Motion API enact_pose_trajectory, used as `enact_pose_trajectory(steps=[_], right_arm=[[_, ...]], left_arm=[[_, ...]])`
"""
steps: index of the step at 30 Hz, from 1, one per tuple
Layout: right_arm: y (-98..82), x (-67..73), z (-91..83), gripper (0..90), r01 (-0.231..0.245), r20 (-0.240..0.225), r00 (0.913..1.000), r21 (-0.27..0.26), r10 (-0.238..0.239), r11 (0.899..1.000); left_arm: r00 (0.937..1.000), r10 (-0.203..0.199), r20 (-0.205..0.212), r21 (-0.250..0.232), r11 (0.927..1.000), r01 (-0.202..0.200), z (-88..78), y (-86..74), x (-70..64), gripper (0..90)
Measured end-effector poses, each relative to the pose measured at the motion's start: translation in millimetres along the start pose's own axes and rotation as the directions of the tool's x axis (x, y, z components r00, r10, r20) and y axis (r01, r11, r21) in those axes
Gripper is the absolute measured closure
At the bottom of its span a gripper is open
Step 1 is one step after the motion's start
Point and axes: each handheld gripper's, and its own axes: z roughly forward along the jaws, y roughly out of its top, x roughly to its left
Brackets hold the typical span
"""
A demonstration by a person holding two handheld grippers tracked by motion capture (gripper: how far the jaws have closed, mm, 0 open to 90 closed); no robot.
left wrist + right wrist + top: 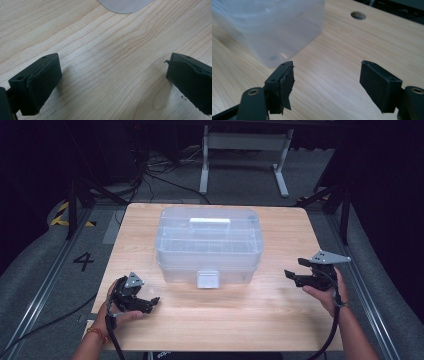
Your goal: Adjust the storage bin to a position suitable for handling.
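Between the two grippers, toward the far middle of the wooden table (280,305), stands a translucent plastic storage box (209,245) with its lid on. A flat handle (209,222) lies along the top of the lid, and a pale latch (208,279) hangs at the middle of its near wall. The box rests squarely on the tabletop, untouched by either tool.

To the box's near left, the left gripper (150,304) lies low over the wood, held in the person's left hand (116,312), its tips pointing toward the table's middle and stopping short of the box's near left corner. In the left gripper view its jaws stand wide apart with bare wood grain between them, and a rounded pale edge of the box (125,6) shows at the top of that view, well ahead of the tips.

To the box's right, the right gripper (295,269) is held above the table in the right hand (325,295), a grey three-cornered plate (330,257) on its top, its tips aimed left toward the box's right end and clear of it. In the right gripper view the jaws stand apart, with nothing between them, and the box's corner (287,32) sits ahead and to the left, near yet apart. A round hole (358,15) in the tabletop shows beyond. The pad on that view's left jaw looks frayed at its edge.
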Motion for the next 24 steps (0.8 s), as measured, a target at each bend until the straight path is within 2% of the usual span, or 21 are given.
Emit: enact_pose_trajectory(steps=[4, 8, 12, 18, 24], right_arm=[[22.3, 3.5, -2.9, 29.9, 0.03, -0.006, 0.9995, -0.04, -0.03, 0.999], [41.4, 6.3, -4.7, 30.1, 0.067, -0.003, 0.9978, -0.056, -0.067, 0.996], [54.3, 8.6, -5.9, 30.3, 0.075, -0.013, 0.997, -0.082, -0.076, 0.994], [73.7, 14.8, -2.7, 30.6, 0.116, -0.025, 0.9926, -0.091, -0.119, 0.989], [92.9, 21.4, 2.6, 31.3, 0.126, -0.042, 0.9904, -0.11, -0.131, 0.986]], left_arm=[[1.0, 0.004, 0.001, 0.001, 1.0, -0.004, 0.0, 0.1, 0.3, 0.5], [1.0, 0.005, 0.001, 0.001, 1.0, -0.005, 0.0, 0.1, 0.3, 0.5], [1.0, 0.001, -0.002, -0.002, 1.0, -0.001, 0.0, 0.0, 0.0, 0.6], [1.0, -0.002, -0.001, -0.001, 1.0, 0.002, 0.0, -0.1, -0.2, 0.5], [1.0, 0.002, -0.002, -0.002, 1.0, -0.002, 0.0, 0.0, 0.1, 0.6]])
